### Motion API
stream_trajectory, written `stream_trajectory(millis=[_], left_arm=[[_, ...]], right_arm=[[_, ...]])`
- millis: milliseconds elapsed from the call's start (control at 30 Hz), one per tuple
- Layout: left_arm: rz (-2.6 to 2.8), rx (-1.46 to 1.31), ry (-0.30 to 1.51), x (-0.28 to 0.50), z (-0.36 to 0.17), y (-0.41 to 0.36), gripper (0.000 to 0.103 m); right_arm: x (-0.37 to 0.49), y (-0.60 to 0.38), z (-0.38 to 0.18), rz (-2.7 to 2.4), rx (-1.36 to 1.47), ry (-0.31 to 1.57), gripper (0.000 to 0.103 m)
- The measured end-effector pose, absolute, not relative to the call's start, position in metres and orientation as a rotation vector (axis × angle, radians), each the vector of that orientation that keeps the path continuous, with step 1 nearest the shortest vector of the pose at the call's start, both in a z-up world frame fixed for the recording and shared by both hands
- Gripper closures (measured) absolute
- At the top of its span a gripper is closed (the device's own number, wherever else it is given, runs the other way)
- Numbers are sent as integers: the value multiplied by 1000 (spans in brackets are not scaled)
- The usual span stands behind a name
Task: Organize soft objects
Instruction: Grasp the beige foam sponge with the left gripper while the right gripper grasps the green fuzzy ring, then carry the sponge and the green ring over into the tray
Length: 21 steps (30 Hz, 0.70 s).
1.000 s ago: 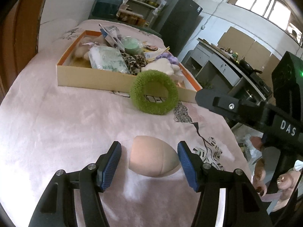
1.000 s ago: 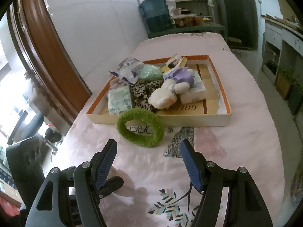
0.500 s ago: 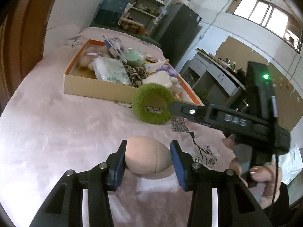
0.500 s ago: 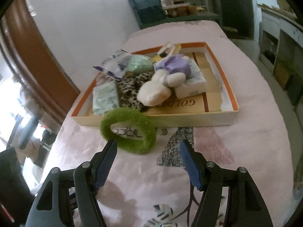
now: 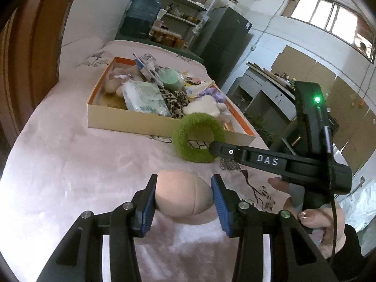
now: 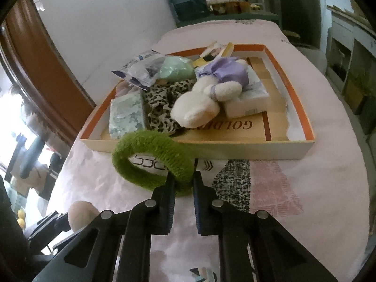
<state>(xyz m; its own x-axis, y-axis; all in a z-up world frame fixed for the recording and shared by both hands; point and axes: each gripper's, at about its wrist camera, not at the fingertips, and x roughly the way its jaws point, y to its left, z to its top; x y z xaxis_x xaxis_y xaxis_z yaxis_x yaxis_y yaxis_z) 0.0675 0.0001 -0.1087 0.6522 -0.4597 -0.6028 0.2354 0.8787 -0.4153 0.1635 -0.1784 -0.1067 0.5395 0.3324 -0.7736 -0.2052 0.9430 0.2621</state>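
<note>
The green fuzzy ring (image 6: 152, 158) is pinched at its near right edge between the blue pads of the right gripper (image 6: 183, 183), whose jaws have just been closing and now clamp the plush band thin between them. The ring is a thick loop of shaggy green pile, its far side leaning toward the tray wall ahead of the claw, with printed letters on the cloth showing through its hole. From the left wrist view the right gripper (image 5: 212, 146) reaches in from the right, angled downward, a hand (image 5: 324, 221) with painted nails wrapped round its grip below a green light.

The peach egg-shaped sponge (image 5: 182, 196) sits between the blue pads of the left gripper (image 5: 183, 196), which points down at a slant; its jaws have closed onto the sponge and both pads press its sides. The sponge is smooth, matte, with a seam round its right part.

Ahead of both claws stands the orange-rimmed tray (image 6: 303, 117), holding a white plush toy (image 6: 197, 109), a leopard-print fabric (image 6: 162, 110) and a pale green packet (image 6: 127, 115). Everything rests on a pink tablecloth (image 6: 305, 199).
</note>
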Motion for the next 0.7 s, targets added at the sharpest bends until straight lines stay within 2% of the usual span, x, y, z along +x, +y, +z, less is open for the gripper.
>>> stream_trajectory(millis=[700], left_arm=[[-367, -270, 683, 76, -78, 6, 58]], right_arm=[[145, -182, -61, 323, 113, 841, 90]])
